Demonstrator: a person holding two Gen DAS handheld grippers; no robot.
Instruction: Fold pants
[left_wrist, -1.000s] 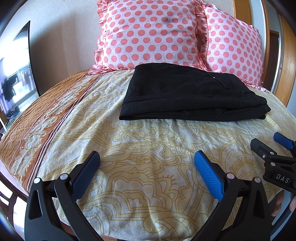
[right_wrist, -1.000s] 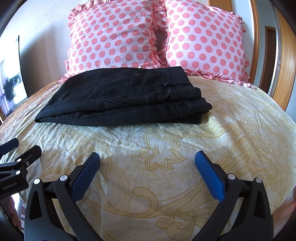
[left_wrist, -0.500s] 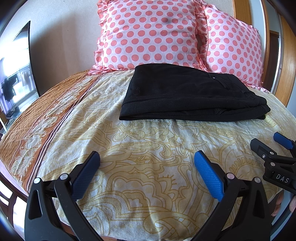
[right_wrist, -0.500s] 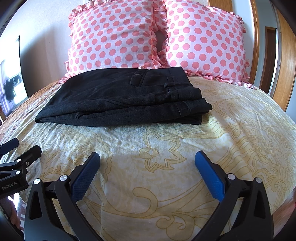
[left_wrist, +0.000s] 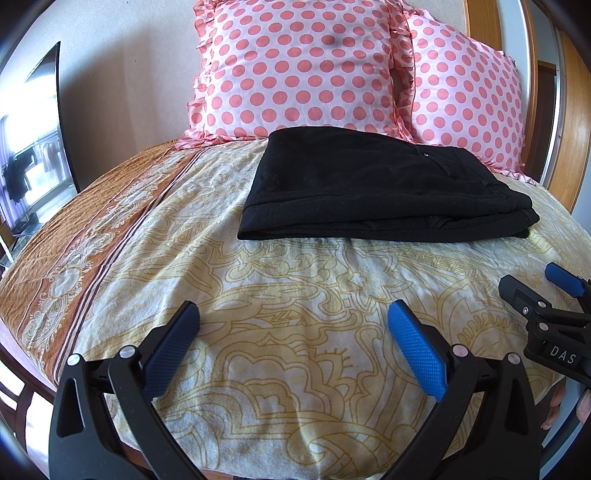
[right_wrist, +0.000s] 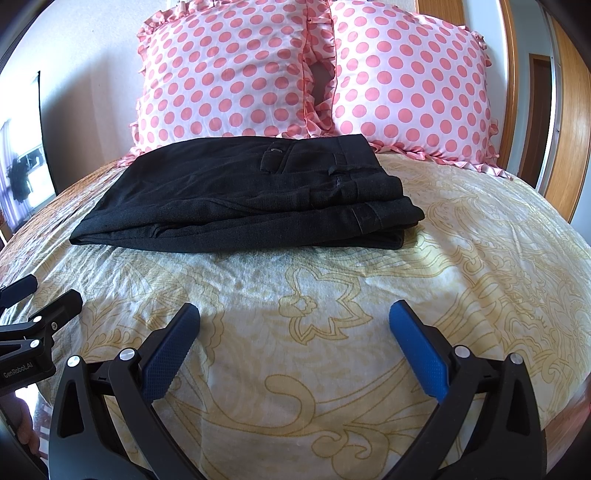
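Black pants (left_wrist: 369, 188) lie folded in a flat rectangular stack on the bed, just in front of the pillows; they also show in the right wrist view (right_wrist: 251, 199). My left gripper (left_wrist: 293, 314) is open and empty, hovering over the bedspread well short of the pants. My right gripper (right_wrist: 294, 314) is open and empty, likewise short of the pants. Each gripper shows at the edge of the other's view: the right one in the left wrist view (left_wrist: 535, 288), the left one in the right wrist view (right_wrist: 40, 295).
The yellow patterned bedspread (left_wrist: 295, 280) has a brown border on the left (left_wrist: 92, 229). Two pink polka-dot pillows (right_wrist: 229, 74) (right_wrist: 410, 77) lean against the wall. A wooden headboard and door frame (right_wrist: 569, 110) stand at right. A window is at left (left_wrist: 29, 162).
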